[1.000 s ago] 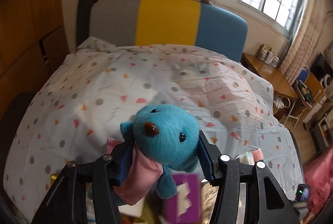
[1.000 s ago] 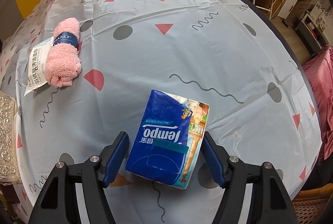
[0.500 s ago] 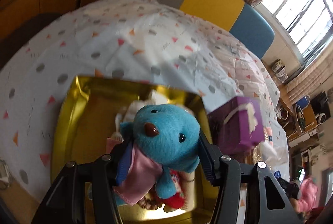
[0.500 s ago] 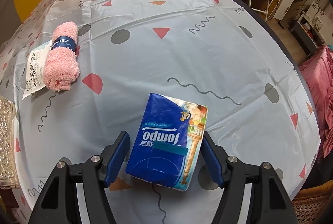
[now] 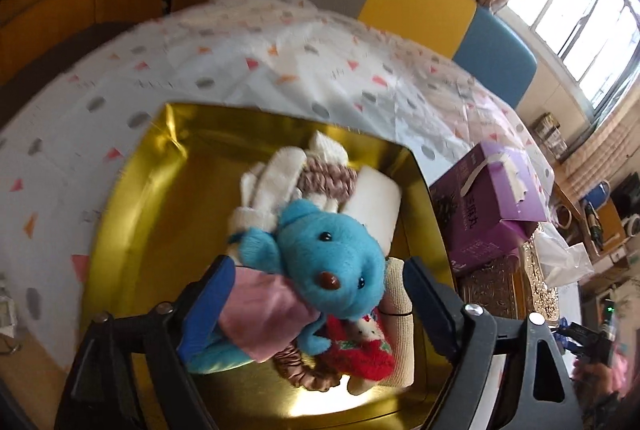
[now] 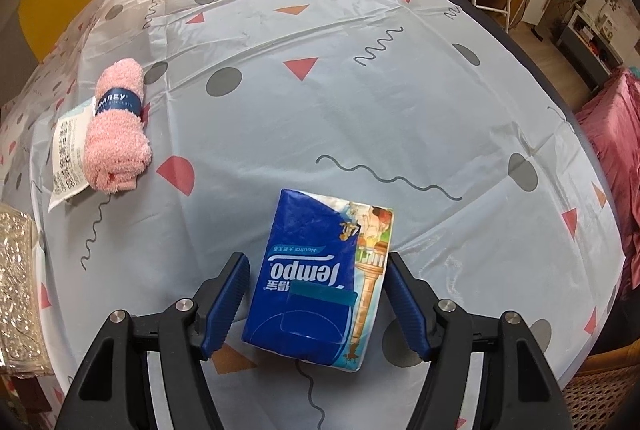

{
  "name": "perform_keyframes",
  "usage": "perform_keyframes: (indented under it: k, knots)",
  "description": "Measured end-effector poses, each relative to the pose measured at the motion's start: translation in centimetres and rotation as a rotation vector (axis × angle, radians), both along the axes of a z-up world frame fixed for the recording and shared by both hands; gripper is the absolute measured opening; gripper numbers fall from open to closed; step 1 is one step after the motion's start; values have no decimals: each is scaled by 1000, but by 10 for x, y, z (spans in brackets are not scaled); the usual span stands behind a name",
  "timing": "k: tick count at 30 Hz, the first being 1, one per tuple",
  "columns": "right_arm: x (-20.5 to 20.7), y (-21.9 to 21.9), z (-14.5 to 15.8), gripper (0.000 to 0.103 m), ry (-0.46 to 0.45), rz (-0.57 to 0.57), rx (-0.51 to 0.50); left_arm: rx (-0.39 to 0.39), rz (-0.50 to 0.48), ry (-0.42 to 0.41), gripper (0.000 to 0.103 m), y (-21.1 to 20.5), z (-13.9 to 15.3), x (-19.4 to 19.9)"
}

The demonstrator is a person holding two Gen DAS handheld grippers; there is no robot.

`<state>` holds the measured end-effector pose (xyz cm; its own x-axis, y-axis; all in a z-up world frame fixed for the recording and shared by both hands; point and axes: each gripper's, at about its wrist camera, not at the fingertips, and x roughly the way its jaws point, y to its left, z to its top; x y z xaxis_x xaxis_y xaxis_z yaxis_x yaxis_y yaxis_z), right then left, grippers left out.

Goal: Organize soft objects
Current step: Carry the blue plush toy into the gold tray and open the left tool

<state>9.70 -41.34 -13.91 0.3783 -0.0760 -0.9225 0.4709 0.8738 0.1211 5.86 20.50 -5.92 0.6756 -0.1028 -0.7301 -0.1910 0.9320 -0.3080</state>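
Basically, left hand-held gripper [image 5: 316,294] was over the gold tray [image 5: 132,214], jaws just opening and spread wide, blue plush bear [image 5: 332,266] between them but no longer squeezed; the right pad stood clear of its head, while the bear's pink cloth [image 5: 264,314] lay against the left pad. Bear sat tilted on top of the pile in the tray: white knitted gloves [image 5: 268,186] and a brown-white knit piece [image 5: 328,178] just ahead of the gripper, a white block [image 5: 376,206] ahead-right, a red knit item [image 5: 360,354] and a brown scrunchie [image 5: 296,370] under the bear near the pads. Purple tissue box [image 5: 484,206] stood to the right of the gripper, outside the tray, on the patterned desk [image 5: 240,70].

Right hand-held gripper [image 6: 316,298] had jaws apart, straddling the blue Tempo tissue pack [image 6: 316,282] lying flat on the desk; both pads showed a gap from the pack's sides, not pinching. Pink rolled towel [image 6: 118,126] with a blue band lay well ahead-left, resting on a white printed packet [image 6: 66,154]. Glittery gold item [image 6: 16,278] at far left edge.
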Motion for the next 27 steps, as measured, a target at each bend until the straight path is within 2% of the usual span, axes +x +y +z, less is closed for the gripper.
perform_keyframes:
  k: [7, 10, 13, 14, 16, 23, 27]
  knots:
    - [1, -15, 2, 70, -22, -37, 56, 130, 56, -29, 88, -9, 5, -33]
    - [1, -21, 3, 70, -31, -49, 72, 157, 43, -44, 88, -16, 6, -41]
    - [0, -24, 3, 70, -45, -62, 85, 153, 9, -42, 88, -24, 5, -45]
    - [0, -25, 3, 66, -47, -65, 82, 154, -2, -42, 88, -27, 5, -46]
    - [0, -26, 4, 57, -45, -65, 54, 166, -20, -48, 88, -33, 7, -47]
    - [2, -1, 5, 55, -23, 14, -57, 222, -87, -72, 88, -58, 10, -55]
    - [5, 11, 7, 55, -15, 60, -128, 219, -88, -63, 88, -57, 10, -55]
